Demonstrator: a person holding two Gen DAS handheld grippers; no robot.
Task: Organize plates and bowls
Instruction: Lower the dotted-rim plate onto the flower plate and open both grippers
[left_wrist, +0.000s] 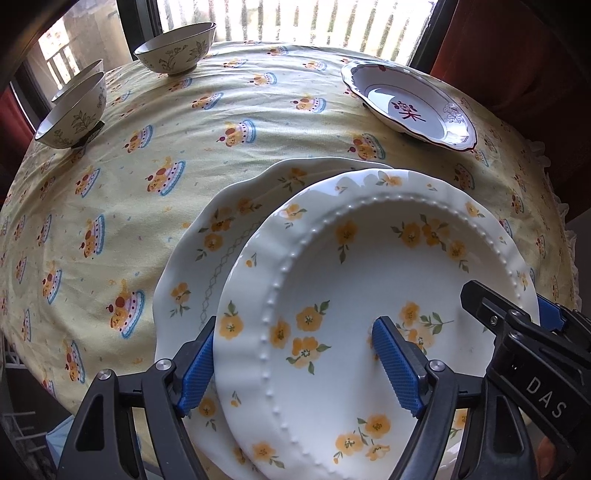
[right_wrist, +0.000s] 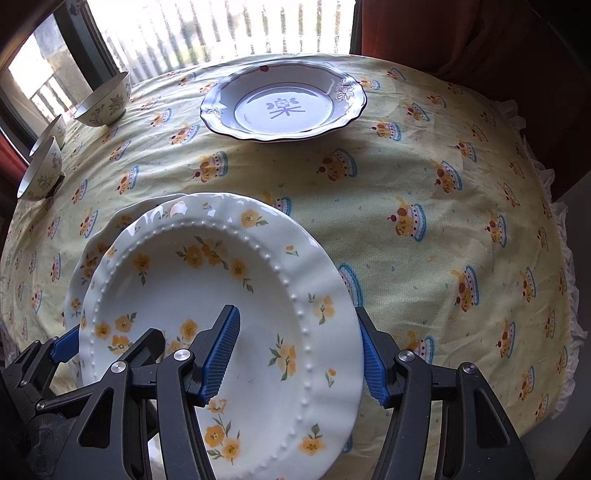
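Note:
A white plate with yellow flowers and a beaded ring (left_wrist: 369, 277) (right_wrist: 207, 295) lies shifted right on top of a larger flowered plate (left_wrist: 207, 240) (right_wrist: 92, 254) at the near side of the table. My left gripper (left_wrist: 297, 319) straddles its left rim, one pad outside the edge and one over the well. Across the right rim my right gripper (right_wrist: 295, 310) stands the same way. Both sets of jaws stand wide, with a gap showing between each inner pad and the beaded ring.
A white plate with a red character (left_wrist: 410, 99) (right_wrist: 284, 103) sits at the far right of the yellow tablecloth (left_wrist: 147, 221). Three patterned bowls stand far left, one alone (left_wrist: 177, 48) and two close together (left_wrist: 72, 110). Windows and red curtains stand behind.

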